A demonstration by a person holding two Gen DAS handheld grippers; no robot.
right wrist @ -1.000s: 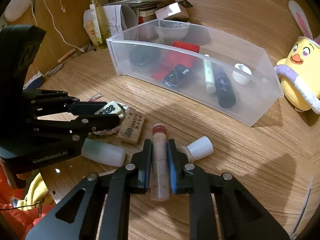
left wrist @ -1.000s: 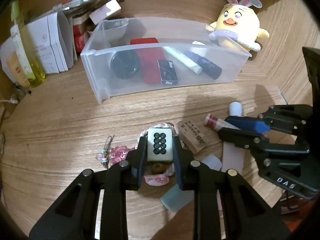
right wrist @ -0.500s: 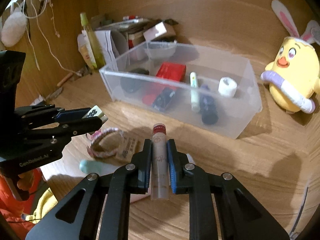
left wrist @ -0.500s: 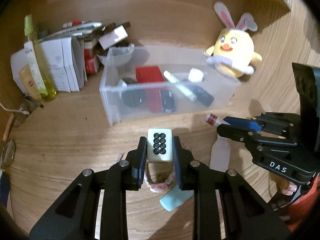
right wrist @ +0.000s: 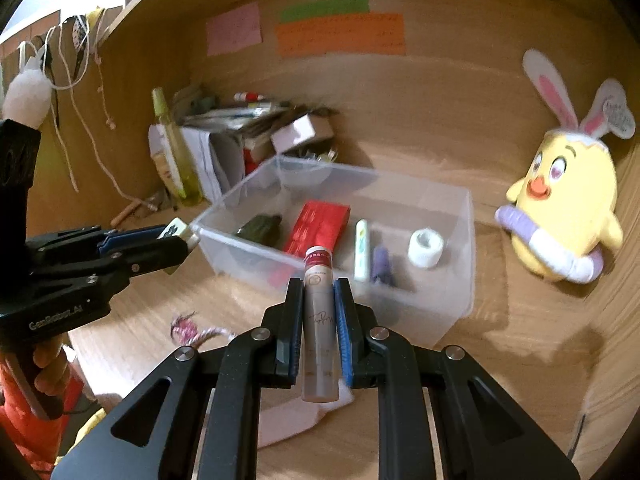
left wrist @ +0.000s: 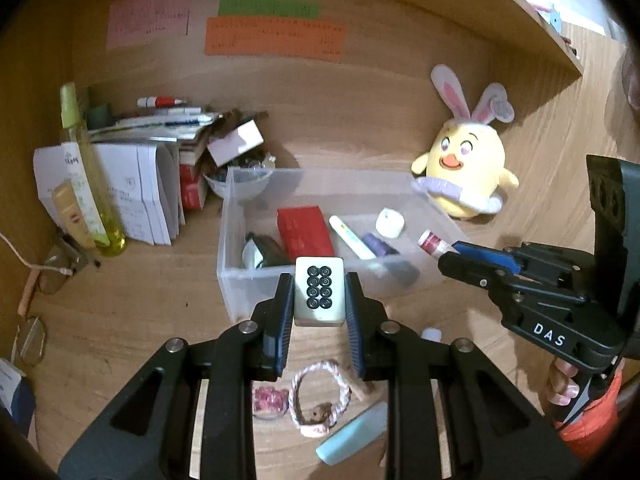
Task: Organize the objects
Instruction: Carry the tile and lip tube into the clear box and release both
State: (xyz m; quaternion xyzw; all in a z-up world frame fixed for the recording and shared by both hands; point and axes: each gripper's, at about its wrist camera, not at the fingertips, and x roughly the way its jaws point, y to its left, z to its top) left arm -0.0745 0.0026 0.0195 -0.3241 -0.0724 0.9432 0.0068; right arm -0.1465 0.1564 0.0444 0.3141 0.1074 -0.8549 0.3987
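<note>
My left gripper point(left wrist: 319, 280) is shut on a cream mahjong tile point(left wrist: 319, 292) with black circles, held in the air just short of the clear plastic bin point(left wrist: 240, 280). My right gripper point(right wrist: 319, 286) is shut on a slim white tube with a red cap point(right wrist: 319, 312), also lifted in front of the bin point(right wrist: 448, 312). Each gripper shows in the other view: the right one point(left wrist: 440, 250) with the tube's red cap point(left wrist: 428, 240), the left one point(right wrist: 188, 240) with the tile point(right wrist: 178, 230). The bin holds a red box point(left wrist: 304, 230), a white pen, a dark tube, a white roll and a black item.
On the wooden desk below lie a braided bracelet point(left wrist: 320, 396), a pale blue tube point(left wrist: 352, 436) and pink beads point(left wrist: 270, 400). A yellow plush chick point(left wrist: 464, 176) stands right of the bin. Papers, boxes and a yellow-green bottle point(left wrist: 86, 176) crowd the back left. A person's hand point(left wrist: 562, 384) holds the right gripper.
Both grippers have risen off the desk with the tile and the tube still held. The views now tilt up toward the back wall, and the bin sits closer ahead.
</note>
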